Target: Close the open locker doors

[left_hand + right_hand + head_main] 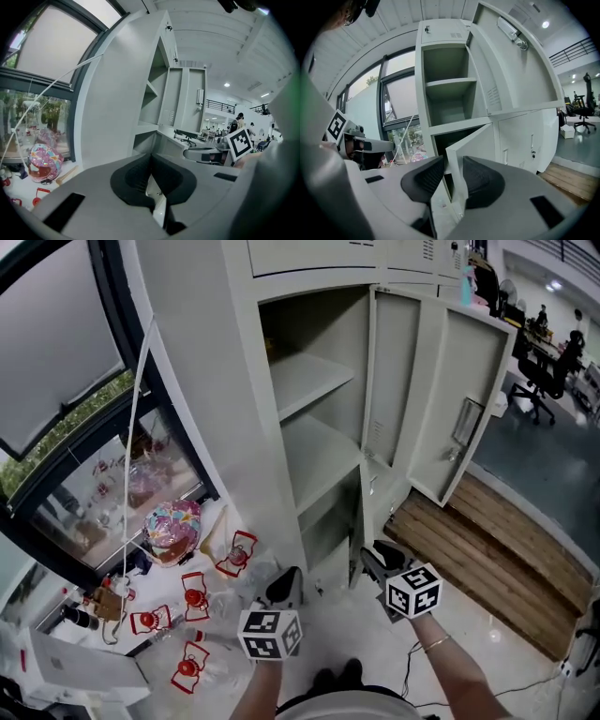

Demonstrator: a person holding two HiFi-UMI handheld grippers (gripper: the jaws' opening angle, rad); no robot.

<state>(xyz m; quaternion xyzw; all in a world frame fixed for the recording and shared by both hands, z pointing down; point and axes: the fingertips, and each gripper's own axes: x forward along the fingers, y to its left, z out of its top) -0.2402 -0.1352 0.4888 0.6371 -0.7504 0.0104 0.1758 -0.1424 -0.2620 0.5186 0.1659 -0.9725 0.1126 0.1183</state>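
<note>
A pale grey locker (211, 381) stands open, its upper bay showing bare shelves (314, 376). Its tall upper door (469, 362) is swung wide to the right, latch plate on the inner face. The small lower door (361, 517) hangs ajar, edge toward me. In the right gripper view that lower door (457, 154) has its free edge between the pads of my right gripper (451, 171), (373, 562); the right pad lies against it and a thin gap shows at the left pad. My left gripper (286, 587), (151, 158) hovers low before the locker's left side, fingertips together, holding nothing.
Left of the locker a window (66, 352) runs along the wall, with a colourful round toy (172, 526) and several red-framed items (192, 596) on the white floor. A wooden platform (469, 559) lies to the right. Office chairs (544, 376) stand beyond it.
</note>
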